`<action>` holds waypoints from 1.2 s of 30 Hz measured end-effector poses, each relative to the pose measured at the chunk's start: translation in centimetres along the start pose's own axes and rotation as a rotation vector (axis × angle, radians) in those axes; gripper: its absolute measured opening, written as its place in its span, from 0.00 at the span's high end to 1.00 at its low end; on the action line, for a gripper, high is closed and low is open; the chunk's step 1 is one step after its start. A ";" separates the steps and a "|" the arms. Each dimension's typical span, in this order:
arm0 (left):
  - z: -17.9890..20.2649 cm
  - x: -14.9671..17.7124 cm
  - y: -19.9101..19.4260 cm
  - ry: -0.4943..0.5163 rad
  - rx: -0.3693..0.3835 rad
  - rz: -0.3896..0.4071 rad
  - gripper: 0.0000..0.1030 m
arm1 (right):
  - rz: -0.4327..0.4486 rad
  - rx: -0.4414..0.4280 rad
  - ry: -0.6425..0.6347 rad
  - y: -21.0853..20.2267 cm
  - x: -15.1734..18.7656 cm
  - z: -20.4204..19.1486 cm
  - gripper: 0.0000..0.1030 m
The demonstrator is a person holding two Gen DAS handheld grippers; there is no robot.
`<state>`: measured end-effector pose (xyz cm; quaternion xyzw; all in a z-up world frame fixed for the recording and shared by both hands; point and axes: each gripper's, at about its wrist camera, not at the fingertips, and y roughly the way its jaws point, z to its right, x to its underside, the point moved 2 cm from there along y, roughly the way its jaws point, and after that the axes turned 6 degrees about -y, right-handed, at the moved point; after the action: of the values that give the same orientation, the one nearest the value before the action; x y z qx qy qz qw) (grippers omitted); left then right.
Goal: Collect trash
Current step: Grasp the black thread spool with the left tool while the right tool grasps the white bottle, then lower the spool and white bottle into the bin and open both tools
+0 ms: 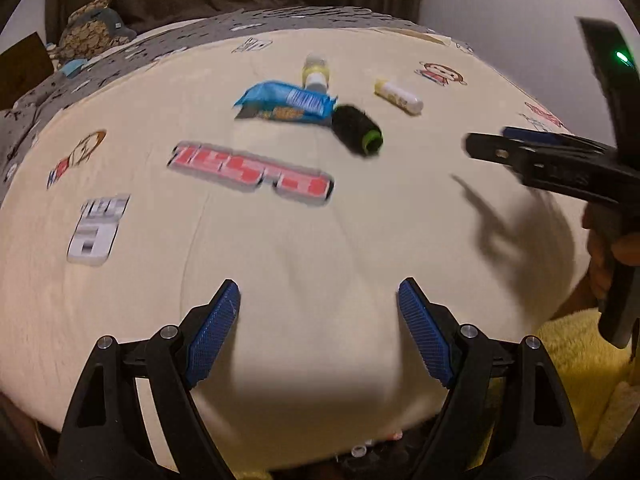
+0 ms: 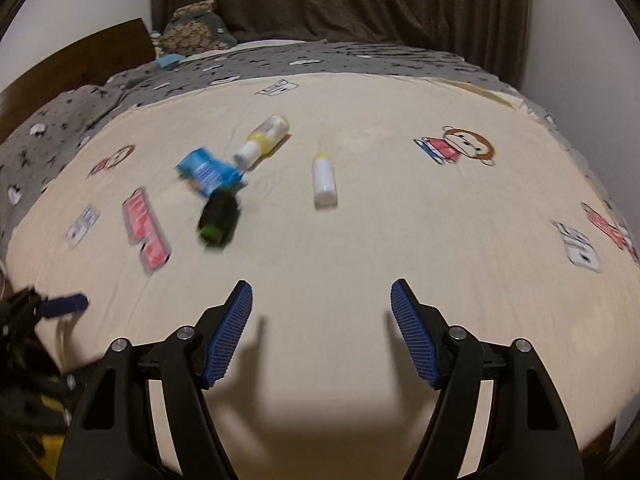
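Nearest, left gripper [image 1: 319,296] with jaws spread wide, nothing between the blue pads, hovering over the foot of the bed. Right gripper [image 2: 321,296] likewise spread and empty; seen side-on from the left wrist view [image 1: 516,156], too blurred and edge-on there to judge.

Below both, a cream bedsheet [image 2: 360,248] printed with cartoon monkeys [image 2: 460,146] and red and grey block lettering [image 1: 252,174]. Yellow fleece blanket [image 1: 576,352] hanging off the bed's near right corner.

Mid-bed, the trash, loosely clustered: a black roller with a green end [image 2: 218,216], lying on its side; touching its far end, a crumpled blue snack wrapper [image 2: 208,172]; just behind that, a small yellow bottle with a white cap [image 2: 262,142], tipped over. Apart to the right, a white tube with a yellow cap [image 2: 323,178], lying flat.

Further back, a grey patterned blanket [image 2: 280,62] across the head of the bed, with a stuffed toy [image 2: 196,32] at the far left beside a brown wooden headboard [image 2: 68,64]. Behind all, a dark curtain [image 2: 340,0] between pale walls.
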<state>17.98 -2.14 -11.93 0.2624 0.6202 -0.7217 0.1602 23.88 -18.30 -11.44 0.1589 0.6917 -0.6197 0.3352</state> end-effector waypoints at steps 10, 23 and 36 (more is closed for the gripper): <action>1.5 -5.5 3.2 -0.054 0.059 0.002 0.25 | -0.031 -0.007 0.021 5.7 -5.2 1.0 0.45; 3.7 -9.5 7.5 -0.072 0.059 0.001 0.43 | -0.083 -0.025 0.061 9.3 -6.7 2.1 0.80; 3.5 -9.8 7.9 -0.047 0.031 -0.006 0.70 | -0.077 -0.020 0.035 6.3 -4.6 2.6 0.80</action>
<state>29.69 -7.94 -12.31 0.2459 0.6058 -0.7377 0.1684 31.93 -18.79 -13.16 0.1395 0.7091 -0.6224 0.3004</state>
